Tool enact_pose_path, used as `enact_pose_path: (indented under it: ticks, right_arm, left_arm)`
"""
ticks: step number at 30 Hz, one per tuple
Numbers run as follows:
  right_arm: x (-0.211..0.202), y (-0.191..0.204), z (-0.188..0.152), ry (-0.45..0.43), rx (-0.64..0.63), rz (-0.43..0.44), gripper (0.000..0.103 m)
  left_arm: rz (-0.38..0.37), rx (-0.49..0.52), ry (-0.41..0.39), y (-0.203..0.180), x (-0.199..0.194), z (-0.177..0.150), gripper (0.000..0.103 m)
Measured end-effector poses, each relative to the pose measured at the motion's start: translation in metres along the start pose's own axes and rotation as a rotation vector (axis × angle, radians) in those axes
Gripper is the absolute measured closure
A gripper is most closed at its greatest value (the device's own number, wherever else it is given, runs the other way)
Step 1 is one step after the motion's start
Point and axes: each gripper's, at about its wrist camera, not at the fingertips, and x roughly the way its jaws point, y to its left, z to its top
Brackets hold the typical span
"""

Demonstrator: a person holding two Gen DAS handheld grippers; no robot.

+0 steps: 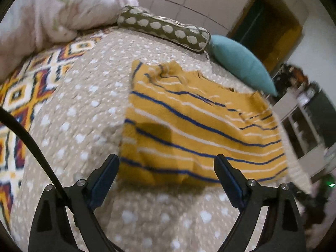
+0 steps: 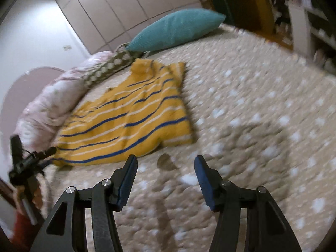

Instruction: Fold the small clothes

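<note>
From the left wrist, the left gripper point(image 1: 167, 166) hung with jaws spread and empty above the near hem of a yellow striped top point(image 1: 199, 130) lying flat on the dotted bedspread point(image 1: 84, 105). From the right wrist, the right gripper point(image 2: 166, 168) was likewise parted, gripping nothing, beside the garment's corner point(image 2: 184, 138); the soft, light knit would likely pinch best at hem corners.

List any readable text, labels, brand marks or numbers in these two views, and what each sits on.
None can be read.
Striped yellow garment: no tag or print visible.
Spotted bedspread, teal pillow, dotted bolster: patterns only.
Shelves at the room's edge: items too blurred to tell.
</note>
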Motion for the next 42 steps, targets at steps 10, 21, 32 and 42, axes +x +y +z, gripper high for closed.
enact_pose_path:
  ticks: [10, 21, 32, 42]
  right_arm:
    - [0.042, -0.012, 0.014, 0.008, 0.225, 0.156, 0.042]
    - [0.094, -0.006, 0.052, 0.023, 0.321, 0.142, 0.089]
    - [0.044, -0.028, 0.027, 0.068, 0.4, 0.294, 0.093]
    - [-0.027, -0.037, 0.0, 0.009, 0.219, 0.082, 0.063]
  left_arm:
    - [-0.112, -0.121, 0.067, 0.024, 0.041, 0.011, 0.008]
    - [-0.067, -0.092, 0.156, -0.001, 0.065, 0.03, 0.09]
    - [-0.117, -0.039, 0.167, -0.012, -0.012, -0.003, 0.092]
    - [0.088, 0.009, 0.079, 0.02, -0.065, -0.039, 0.071]
